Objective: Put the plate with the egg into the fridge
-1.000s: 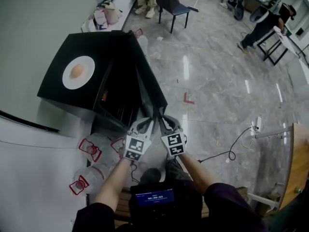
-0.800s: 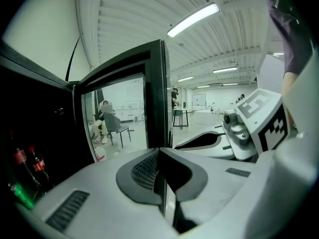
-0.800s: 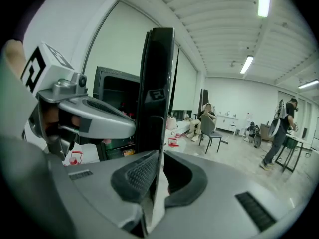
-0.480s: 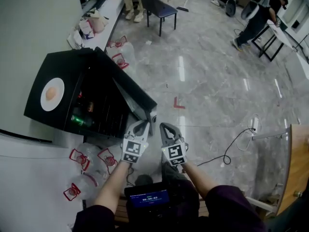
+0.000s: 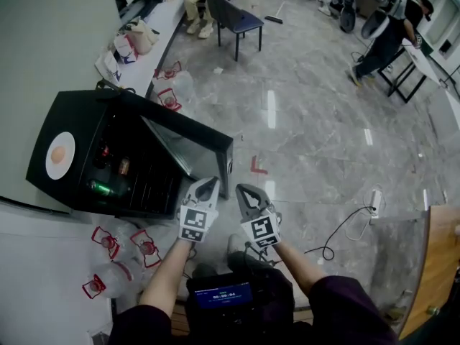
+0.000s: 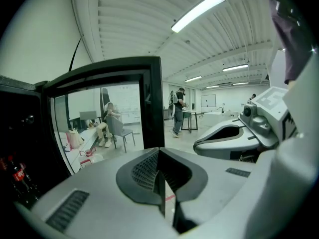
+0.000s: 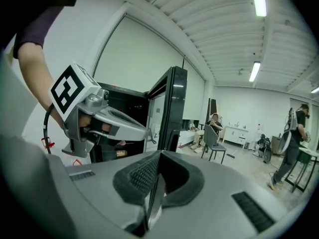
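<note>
A white plate with a brown egg (image 5: 60, 154) lies on top of the black fridge (image 5: 79, 124) at the left of the head view. The fridge's glass door (image 5: 192, 144) stands swung open, and bottles and cans show on the shelves inside (image 5: 113, 177). My left gripper (image 5: 210, 182) and right gripper (image 5: 242, 189) are side by side just below the door's free edge, both shut and empty, far from the plate. In the left gripper view the shut jaws (image 6: 160, 180) point past the door frame (image 6: 152, 103). In the right gripper view the shut jaws (image 7: 152, 190) face the door (image 7: 175, 108) and the left gripper (image 7: 99, 116).
Clear plastic bags with red handles (image 5: 108, 243) lie on the floor beside the fridge. A dark chair (image 5: 233, 13) and a bench with bags (image 5: 136, 38) stand behind it. A person (image 5: 388, 27) stands far right. A cable (image 5: 345, 228) and a wooden tabletop (image 5: 438, 264) are at the right.
The fridge door has swung from nearly edge-on to wide open, showing the shelves. Both grippers have come off the door's edge and now hang a little apart, below it.
</note>
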